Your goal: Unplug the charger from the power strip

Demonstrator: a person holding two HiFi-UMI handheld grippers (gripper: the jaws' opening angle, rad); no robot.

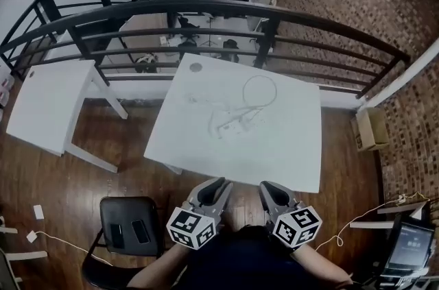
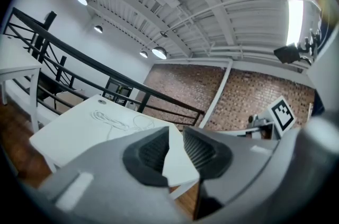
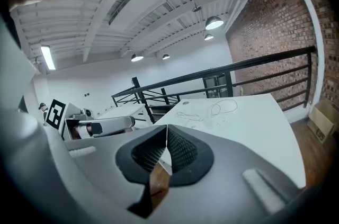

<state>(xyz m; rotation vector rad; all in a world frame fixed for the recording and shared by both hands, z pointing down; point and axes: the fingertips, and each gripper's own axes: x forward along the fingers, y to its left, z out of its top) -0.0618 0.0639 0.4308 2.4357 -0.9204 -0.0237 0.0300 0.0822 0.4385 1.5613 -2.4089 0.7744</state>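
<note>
The left gripper has its jaws partly apart with nothing between them, and the right gripper has its jaws clenched together, likewise empty. In the head view the left gripper and right gripper sit side by side close to the person's body. They are short of the near edge of the white bench, pointing ahead over it and slightly down. The power strip lies near the middle of the bench, well apart from both grippers, with a thin cable looping toward the far edge. The charger in it is too small to pick out from the strip. The charger is probably a light, rigid, smooth plastic block held only by its pins. The strip looks light too and would likely lift or slide with it. One gripper would best press the strip down while the other grasps the charger's flat sides and pulls straight out, never by the limp cable.
</note>
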